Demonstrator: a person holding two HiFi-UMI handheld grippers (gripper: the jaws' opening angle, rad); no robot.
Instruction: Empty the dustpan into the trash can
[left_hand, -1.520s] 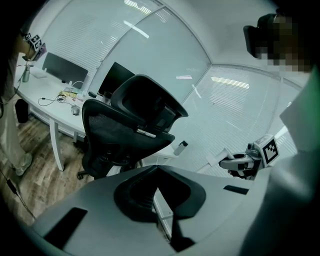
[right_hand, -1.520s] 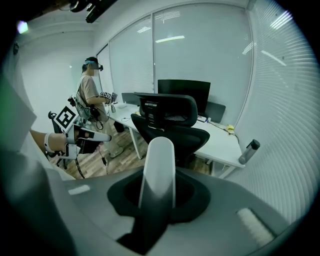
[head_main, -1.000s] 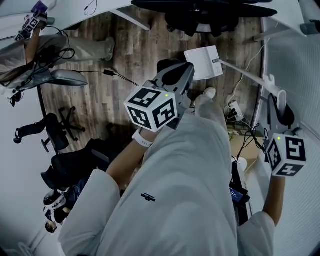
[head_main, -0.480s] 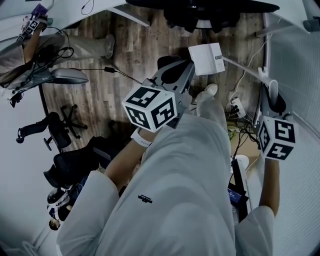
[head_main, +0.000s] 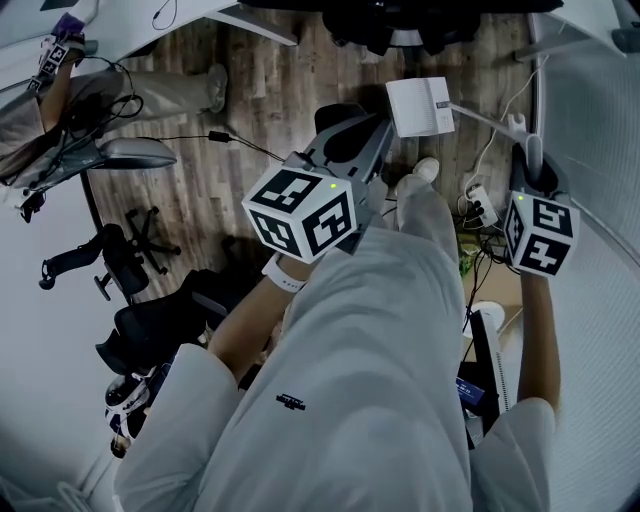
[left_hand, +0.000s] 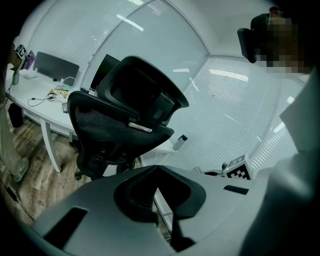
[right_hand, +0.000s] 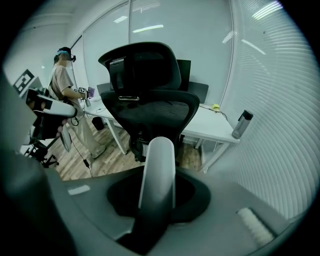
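Head view: R gripper (head_main: 530, 172), at 3 o'clock, is clamped on the white handle (head_main: 485, 125). The dustpan (head_main: 420, 105) is at the handle's far end, approx 12 o'clock, over the wood floor (head_main: 260, 90). L gripper (head_main: 352, 150) is centre frame, clenched, empty.
L gripper view: jaws together, nothing btwn; office chair (left_hand: 125, 110) at 10 o'clock.
R gripper view: handle gripped btwn jaws.
No trash can seen in any view, so tipping is prob. all still to do.
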